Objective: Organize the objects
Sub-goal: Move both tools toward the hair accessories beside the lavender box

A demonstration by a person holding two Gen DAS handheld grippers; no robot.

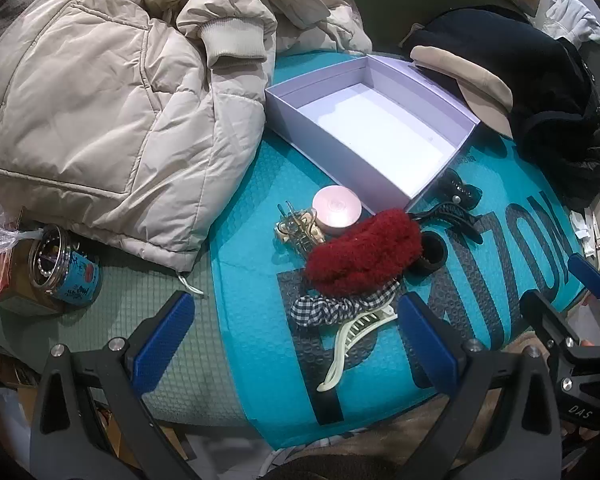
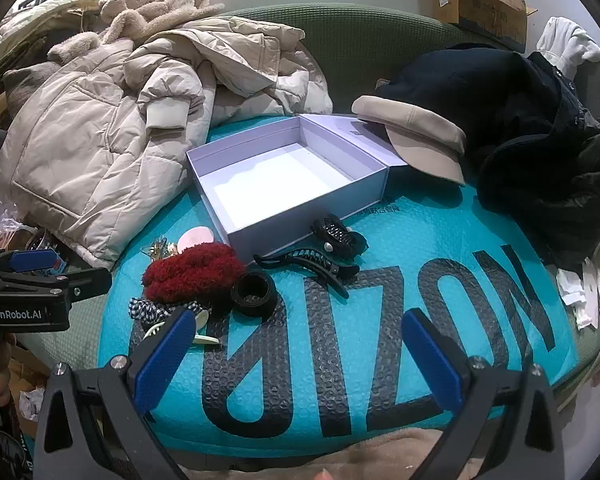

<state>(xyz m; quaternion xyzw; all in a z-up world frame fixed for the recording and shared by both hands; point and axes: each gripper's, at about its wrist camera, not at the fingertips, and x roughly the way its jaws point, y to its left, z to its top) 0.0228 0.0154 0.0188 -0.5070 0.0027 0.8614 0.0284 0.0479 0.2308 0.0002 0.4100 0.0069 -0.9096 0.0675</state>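
An empty white box (image 1: 376,128) (image 2: 284,184) lies open on a teal bubble mailer (image 1: 260,320) (image 2: 340,360). In front of it lie a fuzzy red scrunchie (image 1: 360,256) (image 2: 194,270), a checked scrunchie (image 1: 328,308) (image 2: 148,310), a cream claw clip (image 1: 352,340), a pink round compact (image 1: 334,210) (image 2: 196,237), a gold clip (image 1: 298,230), a black hair band (image 1: 432,252) (image 2: 254,292) and two black claw clips (image 1: 456,204) (image 2: 312,262). My left gripper (image 1: 296,332) hangs open above the checked scrunchie. My right gripper (image 2: 296,348) is open over the mailer's print.
A beige puffer jacket (image 1: 112,112) (image 2: 100,160) crowds the box's left side. A beige cap (image 1: 464,80) (image 2: 416,132) and dark clothes (image 1: 540,92) (image 2: 520,120) lie to its right. A blue tin of beads (image 1: 64,268) lies at left on the green cushion (image 1: 140,340).
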